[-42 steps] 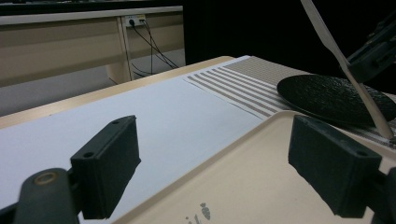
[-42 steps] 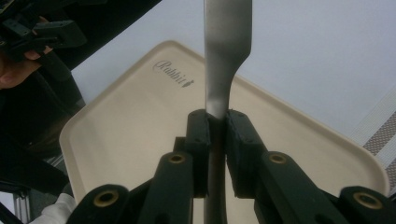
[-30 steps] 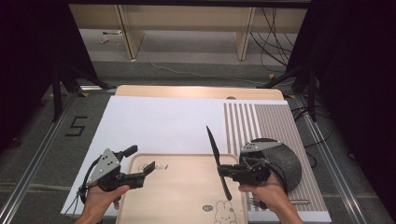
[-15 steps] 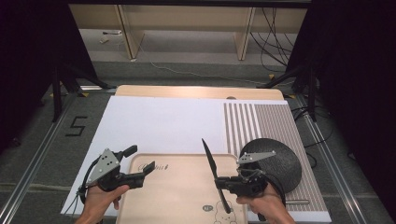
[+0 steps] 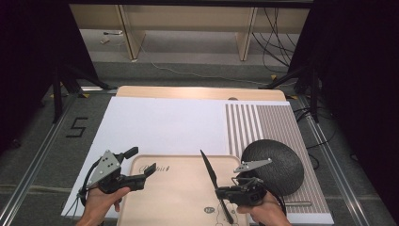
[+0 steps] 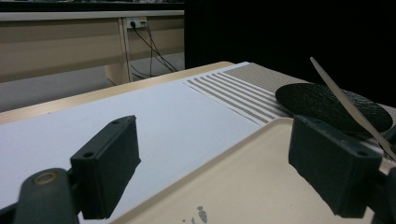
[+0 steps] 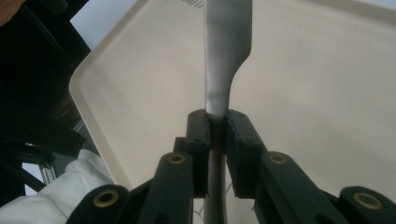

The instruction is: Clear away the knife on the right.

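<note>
A beige tray [image 5: 188, 157] lies at the near edge of the table on a white mat. My right gripper [image 5: 220, 193] hovers over the tray's right part, shut on the handle of a silver table knife [image 5: 211, 173] whose blade points away and up to the left. In the right gripper view the pads [image 7: 198, 135] clamp the knife [image 7: 227, 46] above the tray [image 7: 327, 93]. My left gripper [image 5: 141, 161] stands open at the tray's far left corner with nothing between its jaws. In the left gripper view that gripper [image 6: 219, 163] straddles the tray's rim [image 6: 224, 156], with the knife [image 6: 345, 102] at the right.
A black round plate [image 5: 275, 165] sits on a striped placemat [image 5: 263, 125] right of the tray, and appears again as the plate [image 6: 327, 100] in the left gripper view. A thin metal rod [image 5: 296, 203] lies near the plate's front. The white mat [image 5: 164, 122] stretches toward the far edge.
My right gripper has come down and toward the near edge with the knife, shifting slightly left over the tray. The left gripper has stayed put.
</note>
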A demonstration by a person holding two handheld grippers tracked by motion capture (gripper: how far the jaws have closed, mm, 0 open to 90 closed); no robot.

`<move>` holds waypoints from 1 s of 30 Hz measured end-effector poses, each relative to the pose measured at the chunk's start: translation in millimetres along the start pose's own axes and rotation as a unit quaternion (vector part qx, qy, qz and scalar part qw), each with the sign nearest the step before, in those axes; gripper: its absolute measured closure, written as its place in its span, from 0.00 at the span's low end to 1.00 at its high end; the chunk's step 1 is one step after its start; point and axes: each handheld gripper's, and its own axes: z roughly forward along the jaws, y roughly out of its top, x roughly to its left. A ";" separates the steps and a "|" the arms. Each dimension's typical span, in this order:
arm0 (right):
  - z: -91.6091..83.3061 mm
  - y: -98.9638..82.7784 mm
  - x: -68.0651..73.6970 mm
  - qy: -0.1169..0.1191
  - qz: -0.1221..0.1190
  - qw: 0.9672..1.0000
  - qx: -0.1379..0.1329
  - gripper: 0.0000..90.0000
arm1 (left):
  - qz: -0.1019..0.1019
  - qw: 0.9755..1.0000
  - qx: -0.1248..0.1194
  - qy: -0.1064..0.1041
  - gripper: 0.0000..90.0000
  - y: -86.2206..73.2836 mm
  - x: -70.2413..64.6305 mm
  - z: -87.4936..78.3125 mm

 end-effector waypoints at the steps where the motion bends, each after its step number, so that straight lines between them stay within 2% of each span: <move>1: 0.7 -0.6 -0.2 -0.001 0.002 1.000 0.003 0.90 | 0.001 1.000 0.000 0.000 0.18 0.1 -0.2 0.1; 8: 10.8 -4.0 -4.2 -0.018 -0.004 0.999 0.032 0.90 | 0.004 1.000 0.004 0.001 0.18 -0.1 -0.5 3.1; 13: 13.5 -5.3 -6.4 -0.014 0.004 0.999 0.040 0.90 | 0.003 1.000 0.000 0.004 0.18 1.1 -0.7 3.4; 16: 16.3 -5.8 -8.2 -0.018 0.012 0.998 0.055 0.90 | 0.007 1.000 0.004 0.000 0.18 -0.2 -1.2 3.5; 21: 27.4 -5.4 -9.6 -0.021 0.023 0.997 0.072 0.90 | 0.007 1.000 -0.011 -0.008 0.18 1.7 -3.4 -0.9; 30: 39.7 -7.2 -15.2 -0.031 0.031 0.994 0.099 0.90 | 0.005 1.000 -0.005 -0.008 0.18 0.3 -2.7 1.1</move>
